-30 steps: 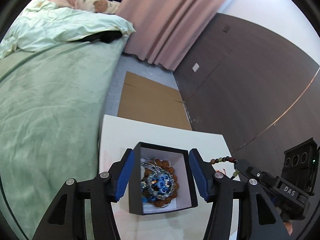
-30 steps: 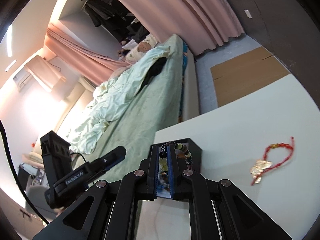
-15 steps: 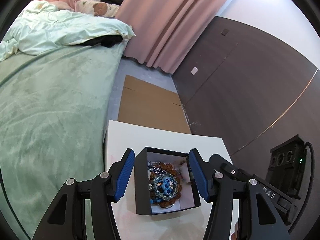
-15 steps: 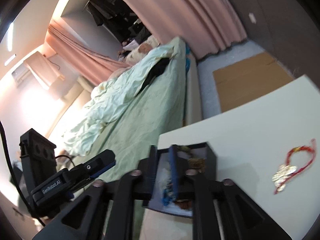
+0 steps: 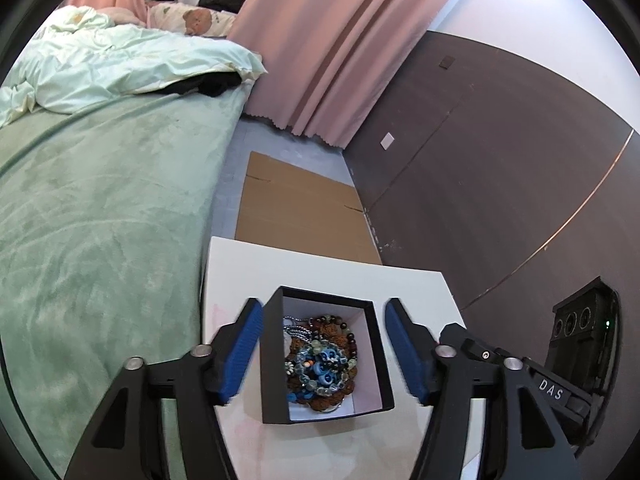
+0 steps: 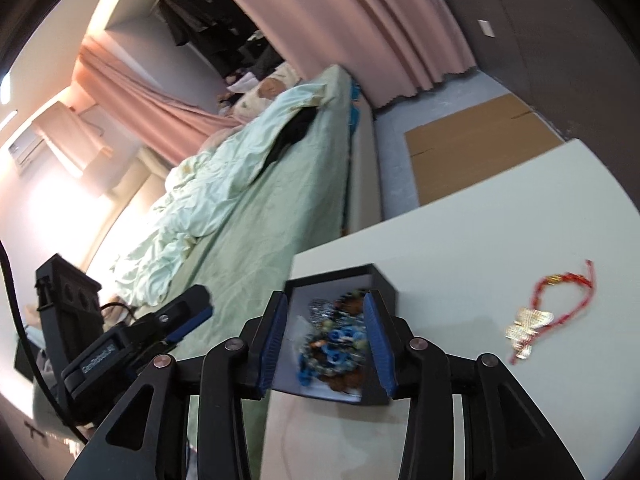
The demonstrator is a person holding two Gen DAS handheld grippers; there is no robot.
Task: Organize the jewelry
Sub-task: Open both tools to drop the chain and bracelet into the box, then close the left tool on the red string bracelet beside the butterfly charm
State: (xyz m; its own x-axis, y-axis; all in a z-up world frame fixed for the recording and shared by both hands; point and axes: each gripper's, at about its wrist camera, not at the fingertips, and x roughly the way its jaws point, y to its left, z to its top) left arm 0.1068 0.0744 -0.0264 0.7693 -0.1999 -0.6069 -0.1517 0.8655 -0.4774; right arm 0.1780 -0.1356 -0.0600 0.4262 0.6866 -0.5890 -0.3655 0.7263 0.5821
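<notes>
A black jewelry box (image 5: 326,356) with a white lining sits on the white table (image 5: 320,272). It holds a heap of beaded bracelets (image 5: 320,364), blue, brown and green. My left gripper (image 5: 324,352) is open, its blue pads apart on either side of the box. My right gripper (image 6: 326,340) is open and empty above the box (image 6: 384,284), where the beads (image 6: 336,344) show between its pads. A red cord bracelet with a gold charm (image 6: 548,312) lies on the table to the right of the box.
A bed with a green blanket (image 5: 100,220) runs along the table's left edge. Flat cardboard (image 5: 300,216) lies on the floor beyond the table. A dark wall (image 5: 500,180) and pink curtains (image 5: 340,40) stand behind.
My right gripper opened and let the beaded bracelet fall into the box, then pulled back. The left gripper stayed open around the box.
</notes>
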